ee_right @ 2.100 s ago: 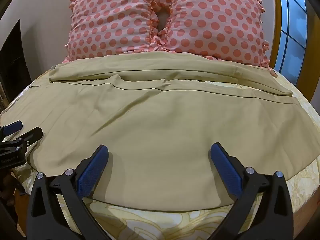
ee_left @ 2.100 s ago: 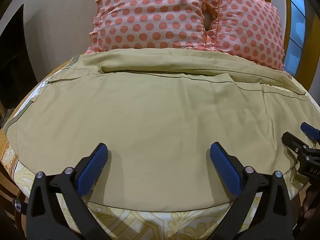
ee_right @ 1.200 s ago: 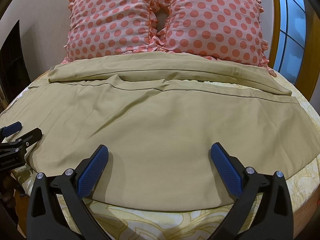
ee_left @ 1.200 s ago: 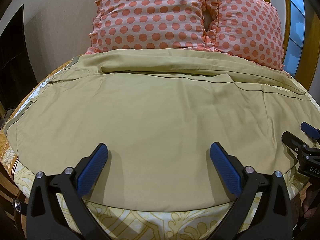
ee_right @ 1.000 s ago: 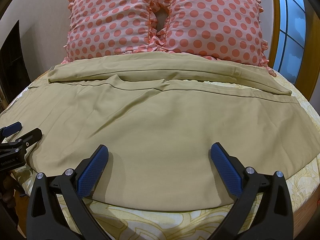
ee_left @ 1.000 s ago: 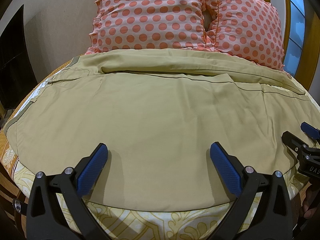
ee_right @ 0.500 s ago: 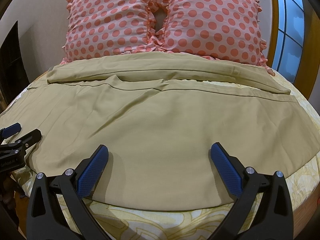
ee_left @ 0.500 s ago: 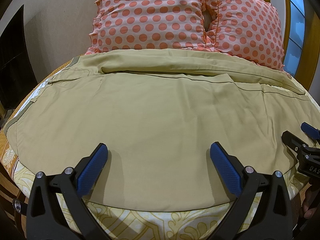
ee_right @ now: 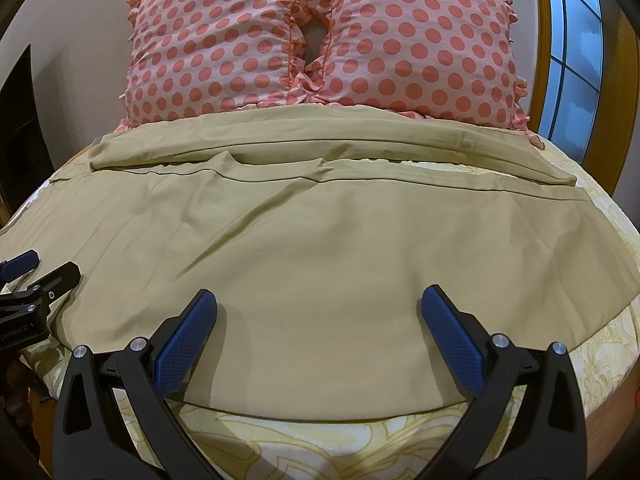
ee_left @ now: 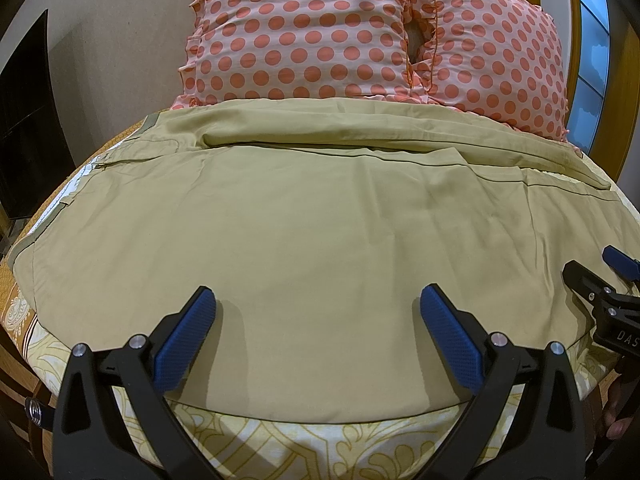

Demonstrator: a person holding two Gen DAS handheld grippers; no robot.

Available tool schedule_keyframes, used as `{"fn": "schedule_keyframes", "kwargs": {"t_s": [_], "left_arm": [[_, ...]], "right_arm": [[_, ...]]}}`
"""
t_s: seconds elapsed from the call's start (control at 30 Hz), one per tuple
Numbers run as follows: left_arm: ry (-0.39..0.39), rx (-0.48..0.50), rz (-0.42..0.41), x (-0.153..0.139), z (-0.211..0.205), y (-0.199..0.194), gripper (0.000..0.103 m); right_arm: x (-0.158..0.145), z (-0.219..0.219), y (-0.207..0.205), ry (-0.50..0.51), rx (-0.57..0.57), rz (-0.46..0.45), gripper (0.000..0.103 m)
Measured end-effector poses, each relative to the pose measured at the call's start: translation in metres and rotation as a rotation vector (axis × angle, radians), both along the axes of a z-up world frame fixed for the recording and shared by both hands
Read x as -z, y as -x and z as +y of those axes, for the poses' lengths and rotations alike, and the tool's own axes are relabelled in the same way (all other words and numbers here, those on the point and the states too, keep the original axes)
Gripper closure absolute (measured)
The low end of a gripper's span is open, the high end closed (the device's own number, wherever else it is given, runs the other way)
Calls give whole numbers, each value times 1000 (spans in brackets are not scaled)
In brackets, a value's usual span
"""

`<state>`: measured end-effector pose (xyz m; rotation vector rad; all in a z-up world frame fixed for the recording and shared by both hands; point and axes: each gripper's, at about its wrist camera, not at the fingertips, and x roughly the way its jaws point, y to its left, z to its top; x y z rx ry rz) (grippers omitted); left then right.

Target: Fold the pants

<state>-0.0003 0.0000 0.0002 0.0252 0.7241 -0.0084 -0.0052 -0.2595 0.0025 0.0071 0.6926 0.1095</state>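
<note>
Pants (ee_left: pixel 320 240) flat at bed (ee_left: pixel 300 444) front edge; left tool (ee_left: pixel 316 320) and right tool (ee_right: pixel 318 318) wide open, empty. Risk: pinching 1 layer only, fold skews.

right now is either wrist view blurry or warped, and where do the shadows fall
Left wrist view: sharp, but the fisheye bows the pants and bed into a dome, with dark corners; each finger of the left gripper casts a soft shadow just to its right. Right wrist view: same warp, same shadows by the right gripper; the window glows blue, without glare.
</note>
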Motion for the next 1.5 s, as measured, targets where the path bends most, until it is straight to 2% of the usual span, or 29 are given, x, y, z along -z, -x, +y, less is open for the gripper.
{"fn": "schedule_keyframes", "kwargs": {"t_s": [0.7, 0.8, 0.87, 1.0, 1.13, 1.23, 1.33, 1.37, 1.4, 1.5], "left_arm": [[0, 2, -4, 0, 0, 0, 2], [6, 14, 11, -6, 2, 2, 2], [24, 13, 13, -12, 8, 3, 2], [32, -30, -49, -31, 22, -1, 2], [64, -53, -83, -48, 31, -15, 2], [76, -54, -81, -51, 31, -28, 2], [70, -54, -77, -50, 29, -40, 2], [70, -53, -78, -49, 29, -42, 2], [70, -52, -77, -48, 29, -43, 2], [63, -50, -70, -44, 30, -48, 2]], "right_arm": [[0, -2, 4, 2, -11, -37, 1], [-10, -13, -5, -40, -33, 16, 1], [-32, -36, -15, -84, 8, -21, 1], [-71, -83, -67, -63, 155, -80, 1], [-80, -143, -167, -102, 384, -7, 1], [-69, -184, -241, -207, 547, 97, 4], [-47, -207, -300, -241, 655, 203, 18], [-39, -212, -314, -246, 688, 236, 24], [-31, -217, -327, -262, 723, 267, 26], [-13, -228, -349, -267, 804, 322, 26]]}}
